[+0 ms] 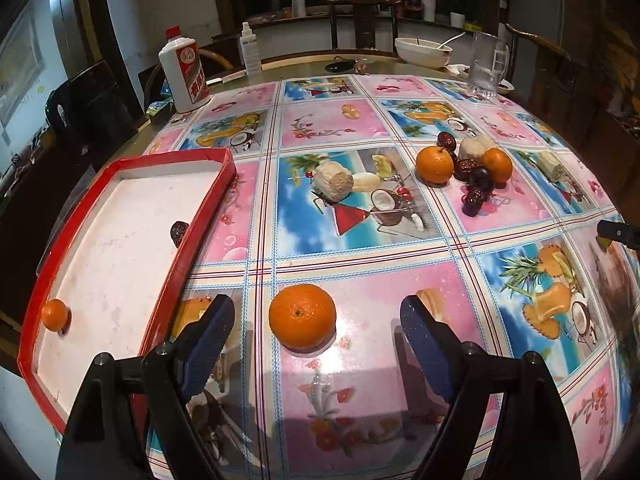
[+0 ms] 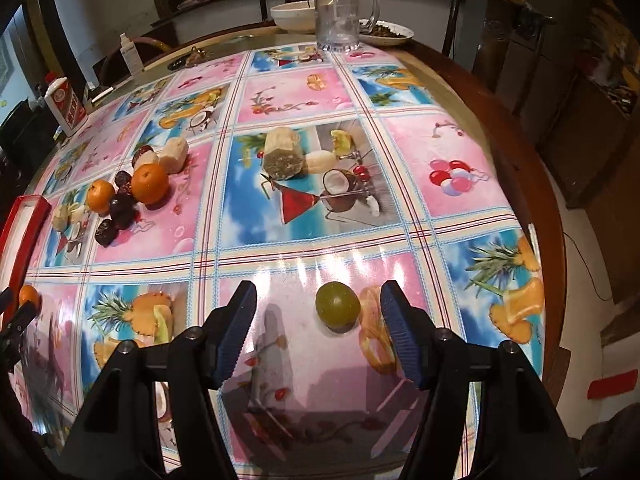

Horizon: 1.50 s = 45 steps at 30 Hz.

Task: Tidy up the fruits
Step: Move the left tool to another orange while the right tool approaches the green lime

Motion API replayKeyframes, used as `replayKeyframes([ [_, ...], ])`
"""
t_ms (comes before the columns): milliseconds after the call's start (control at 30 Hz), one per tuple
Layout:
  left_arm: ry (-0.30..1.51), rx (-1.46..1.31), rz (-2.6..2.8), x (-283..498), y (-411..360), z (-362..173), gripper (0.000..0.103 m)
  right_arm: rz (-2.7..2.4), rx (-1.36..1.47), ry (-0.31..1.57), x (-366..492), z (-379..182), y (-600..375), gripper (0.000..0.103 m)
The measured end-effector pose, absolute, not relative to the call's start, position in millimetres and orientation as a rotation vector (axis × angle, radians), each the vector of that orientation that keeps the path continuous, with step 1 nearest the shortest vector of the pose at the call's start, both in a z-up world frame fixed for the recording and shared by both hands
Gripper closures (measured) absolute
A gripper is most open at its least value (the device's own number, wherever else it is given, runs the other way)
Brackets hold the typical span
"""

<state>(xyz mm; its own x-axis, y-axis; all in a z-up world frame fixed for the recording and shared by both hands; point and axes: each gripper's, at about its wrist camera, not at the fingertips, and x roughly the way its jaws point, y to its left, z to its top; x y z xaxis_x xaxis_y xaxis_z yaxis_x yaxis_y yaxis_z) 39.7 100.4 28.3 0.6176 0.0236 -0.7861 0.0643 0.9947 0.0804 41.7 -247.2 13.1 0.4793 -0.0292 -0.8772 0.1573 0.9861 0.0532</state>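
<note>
Left wrist view: the tray (image 1: 120, 168) holds only one small orange (image 1: 55, 314) and a date (image 1: 179, 231). Left fingers (image 1: 316, 320) are spread around an orange (image 1: 302, 316); right fingers (image 2: 318, 312) are spread around a grape (image 2: 337, 307). A pile (image 1: 466, 168) waits on the worktop (image 1: 360, 380); sorting looks barely begun.

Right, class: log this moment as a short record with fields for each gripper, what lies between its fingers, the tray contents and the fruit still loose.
left gripper: open, orange on the tablecloth between its fingers, untouched
right gripper: open, green grape between its fingers, nearer the right one
red tray: one small orange, one dark date
fruit pile: two oranges, dark dates, pale chunks
</note>
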Motion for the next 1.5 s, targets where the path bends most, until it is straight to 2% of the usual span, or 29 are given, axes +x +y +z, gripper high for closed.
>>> replayKeyframes([
  [567, 0.959, 0.069, -0.038, 50, 104, 22, 0.018, -0.082, 0.126, 1.1, 49, -1, -250, 0.037],
  [667, 0.967, 0.058, -0.037, 52, 105, 21, 0.017, -0.074, 0.12, 1.107, 51, -2, -249, 0.033],
  [767, 0.986, 0.04, -0.05, 54, 105, 18, 0.008, -0.066, 0.11, 1.103, 51, -2, -246, 0.032],
  [933, 0.994, 0.008, -0.056, 55, 106, 17, 0.004, -0.056, 0.092, 1.103, 51, -4, -242, 0.027],
  [1167, 1.021, -0.058, -0.045, 60, 116, 13, 0.002, -0.05, 0.084, 1.105, 52, -6, -240, 0.022],
  [1300, 1.035, -0.099, -0.009, 66, 125, 9, 0.001, -0.039, 0.085, 1.102, 53, -7, -238, 0.017],
  [1500, 1.042, -0.067, 0.04, 75, 126, 7, 0.001, -0.037, 0.075, 1.098, 53, -8, -235, 0.013],
])
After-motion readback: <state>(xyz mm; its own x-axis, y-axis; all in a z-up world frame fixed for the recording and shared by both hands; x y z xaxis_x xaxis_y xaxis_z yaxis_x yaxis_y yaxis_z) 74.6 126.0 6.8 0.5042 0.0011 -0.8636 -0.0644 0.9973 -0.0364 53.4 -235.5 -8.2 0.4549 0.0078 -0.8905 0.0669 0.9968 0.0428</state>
